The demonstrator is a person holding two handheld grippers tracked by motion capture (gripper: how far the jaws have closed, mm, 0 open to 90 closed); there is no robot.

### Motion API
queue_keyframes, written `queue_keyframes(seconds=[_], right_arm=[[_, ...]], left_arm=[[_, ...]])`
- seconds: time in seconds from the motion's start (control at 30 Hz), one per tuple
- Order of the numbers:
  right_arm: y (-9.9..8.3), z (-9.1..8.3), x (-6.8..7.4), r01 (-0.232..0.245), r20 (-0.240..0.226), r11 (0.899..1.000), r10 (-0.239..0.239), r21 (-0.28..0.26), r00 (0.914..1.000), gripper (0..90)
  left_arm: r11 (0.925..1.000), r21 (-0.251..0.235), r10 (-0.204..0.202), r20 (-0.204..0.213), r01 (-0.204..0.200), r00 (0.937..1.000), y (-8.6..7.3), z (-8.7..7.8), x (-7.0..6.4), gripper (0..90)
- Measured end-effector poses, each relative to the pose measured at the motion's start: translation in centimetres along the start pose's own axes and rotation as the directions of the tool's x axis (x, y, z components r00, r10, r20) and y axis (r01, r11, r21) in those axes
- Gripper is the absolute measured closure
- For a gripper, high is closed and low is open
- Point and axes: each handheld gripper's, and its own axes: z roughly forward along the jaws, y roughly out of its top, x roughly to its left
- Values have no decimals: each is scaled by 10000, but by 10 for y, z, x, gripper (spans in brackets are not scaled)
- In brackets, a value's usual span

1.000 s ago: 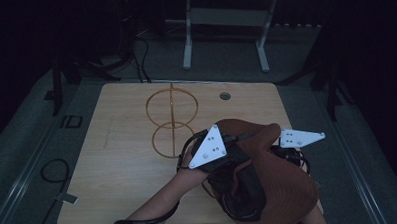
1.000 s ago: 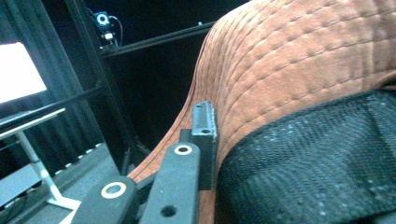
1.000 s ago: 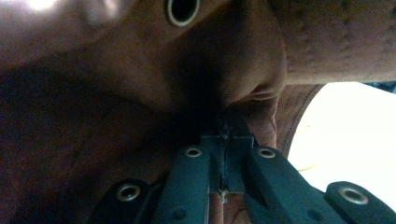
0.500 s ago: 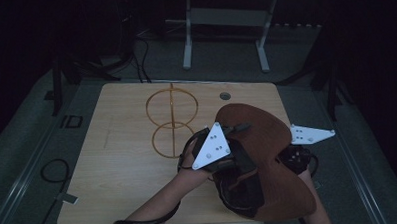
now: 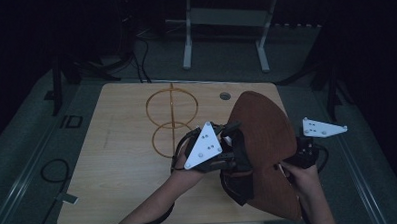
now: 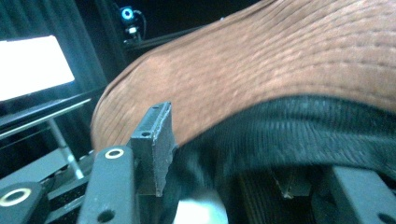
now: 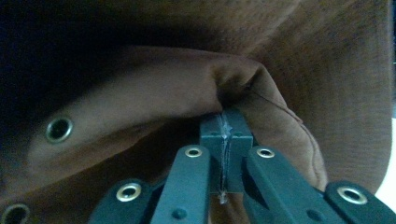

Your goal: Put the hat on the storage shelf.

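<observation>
A brown brimmed hat [image 5: 265,139] with a dark inner band is held up over the right side of the wooden table [image 5: 122,144], tilted so its brim faces the camera. My left gripper [image 5: 230,146] grips it from the left; in the left gripper view the black band [image 6: 299,126] bulges between the jaws of the left gripper [image 6: 219,172], under the brown brim [image 6: 280,70]. My right gripper [image 5: 288,165] is behind the brim's right edge. In the right gripper view the right gripper [image 7: 224,128] is shut on a pinched fold of brown cloth [image 7: 243,79].
Two orange rings crossed by a line [image 5: 171,118] are marked on the table's middle. A round grommet hole [image 5: 225,96] sits near the far edge. A metal stand [image 5: 224,36] is on the floor beyond, and a cable [image 5: 53,172] lies left of the table.
The hat has swung up and to the right, its brim now broad toward the camera. The right gripper has moved right and nearer to me; the left gripper followed slightly right.
</observation>
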Motion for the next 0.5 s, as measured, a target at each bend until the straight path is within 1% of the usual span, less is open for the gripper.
queue_keyframes(seconds=[0.03,0.1,0.17,0.27,0.37,0.5], right_arm=[[1,-1,0,10,86,10000,-10,-4,10000,894],[3,-2,-2,26,159,10000,-26,-21,9999,894],[5,-3,-4,-24,262,9999,27,-110,9997,894],[8,-6,-8,-40,455,9998,49,-201,9990,894],[12,-9,-11,35,815,9998,-18,-216,9967,894],[16,-11,-18,-11,1187,9997,40,-248,9929,894]], left_arm=[[10000,93,-9,-6,9,10000,-1,-1,1,445],[9995,322,64,-168,-58,9998,-3,-4,2,444],[9987,501,14,-297,0,9996,-6,-9,5,445],[9968,778,-167,-538,208,9984,-12,-18,10,444],[9941,1007,-314,-805,395,9963,-20,-30,15,444],[9872,1403,-593,-1213,763,9908,-32,-51,21,444]])
